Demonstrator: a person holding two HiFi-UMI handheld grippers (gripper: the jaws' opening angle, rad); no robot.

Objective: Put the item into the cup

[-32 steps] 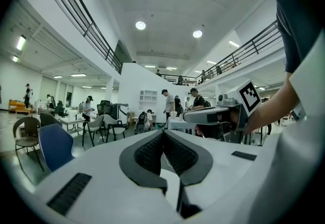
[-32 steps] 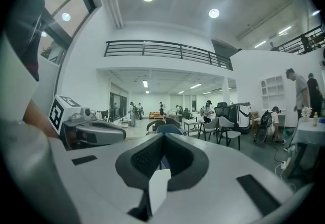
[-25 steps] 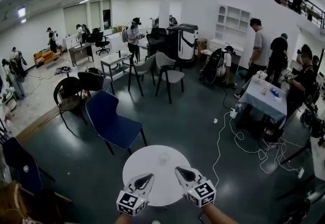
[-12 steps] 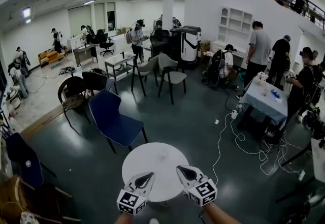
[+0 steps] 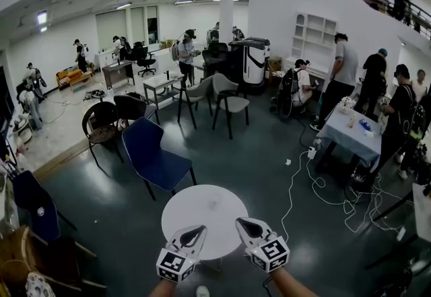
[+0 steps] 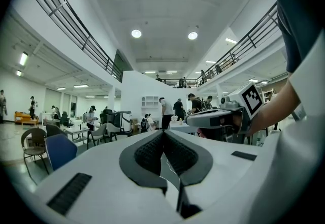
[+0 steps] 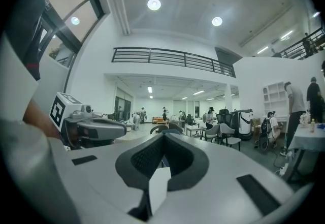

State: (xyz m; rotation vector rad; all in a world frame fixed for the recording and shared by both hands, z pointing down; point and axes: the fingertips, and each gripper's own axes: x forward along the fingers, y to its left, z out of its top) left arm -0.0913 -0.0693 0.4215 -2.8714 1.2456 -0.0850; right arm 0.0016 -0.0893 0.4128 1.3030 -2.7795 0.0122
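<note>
Left gripper has its jaws pressed together on nothing, and the right gripper matches it, closed and empty. Both are held level over the near edge of the round white surface. By my reading nothing's begun: no item picked up, nothing in the cup. A faint clear shape on the far half may be the cup, but it's too small to call. I can't find the item anywhere, and each gripper's own body blocks the surface in its view.
</note>
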